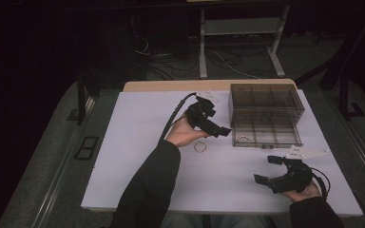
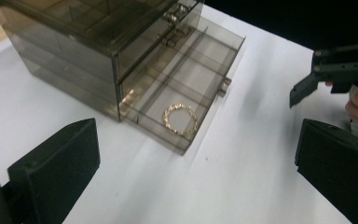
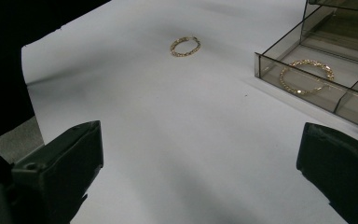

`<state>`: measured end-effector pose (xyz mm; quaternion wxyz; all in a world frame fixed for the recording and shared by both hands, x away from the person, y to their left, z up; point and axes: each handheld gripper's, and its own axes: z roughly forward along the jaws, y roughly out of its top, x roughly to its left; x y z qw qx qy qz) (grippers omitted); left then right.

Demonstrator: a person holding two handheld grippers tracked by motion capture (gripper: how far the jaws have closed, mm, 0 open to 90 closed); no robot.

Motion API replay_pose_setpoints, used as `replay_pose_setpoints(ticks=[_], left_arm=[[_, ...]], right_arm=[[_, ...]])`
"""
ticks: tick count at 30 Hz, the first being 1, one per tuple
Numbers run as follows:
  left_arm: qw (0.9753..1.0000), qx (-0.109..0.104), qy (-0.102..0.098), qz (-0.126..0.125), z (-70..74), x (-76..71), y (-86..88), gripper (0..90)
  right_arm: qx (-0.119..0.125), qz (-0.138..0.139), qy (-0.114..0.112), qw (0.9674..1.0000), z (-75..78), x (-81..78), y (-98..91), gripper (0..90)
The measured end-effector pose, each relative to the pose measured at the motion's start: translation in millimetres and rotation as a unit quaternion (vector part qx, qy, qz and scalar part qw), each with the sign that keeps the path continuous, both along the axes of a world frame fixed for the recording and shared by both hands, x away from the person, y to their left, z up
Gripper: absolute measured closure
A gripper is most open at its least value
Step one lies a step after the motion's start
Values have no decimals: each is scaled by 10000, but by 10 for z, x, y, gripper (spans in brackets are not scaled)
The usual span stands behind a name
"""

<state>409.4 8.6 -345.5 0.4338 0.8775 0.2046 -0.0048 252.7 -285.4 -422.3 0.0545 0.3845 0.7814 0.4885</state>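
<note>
A smoky clear drawer box (image 1: 266,102) stands at the back right of the white table, its bottom drawer (image 2: 186,79) pulled out. One gold bracelet (image 1: 243,139) (image 2: 181,119) (image 3: 306,76) lies in the drawer's front left compartment. A second gold bracelet (image 1: 200,146) (image 3: 185,46) lies loose on the table beside the left hand. My left gripper (image 1: 217,124) (image 2: 196,158) hovers just left of the drawer, open and holding nothing. My right gripper (image 1: 264,169) (image 3: 198,158) rests near the front right, open and holding nothing, pointing toward the loose bracelet.
A white flat piece (image 1: 304,153) lies right of the drawer, close behind the right gripper. Small white bits (image 1: 209,95) sit near the table's back edge. The white table cover (image 1: 142,156) spreads wide to the left. Dark floor and cables surround the table.
</note>
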Motion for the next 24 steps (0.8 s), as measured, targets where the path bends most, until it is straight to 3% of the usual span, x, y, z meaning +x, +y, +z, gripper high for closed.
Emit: replay_pose_setpoints(ticks=[8,24], left_arm=[[10000,-10,-26,40,-69,-38,132,0],[9997,221,56,15,-293,-55,259,0]], right_arm=[[8,-7,-17,10000,-3,3,4,0],[-6,5,-20,10000,-5,3,5,0]])
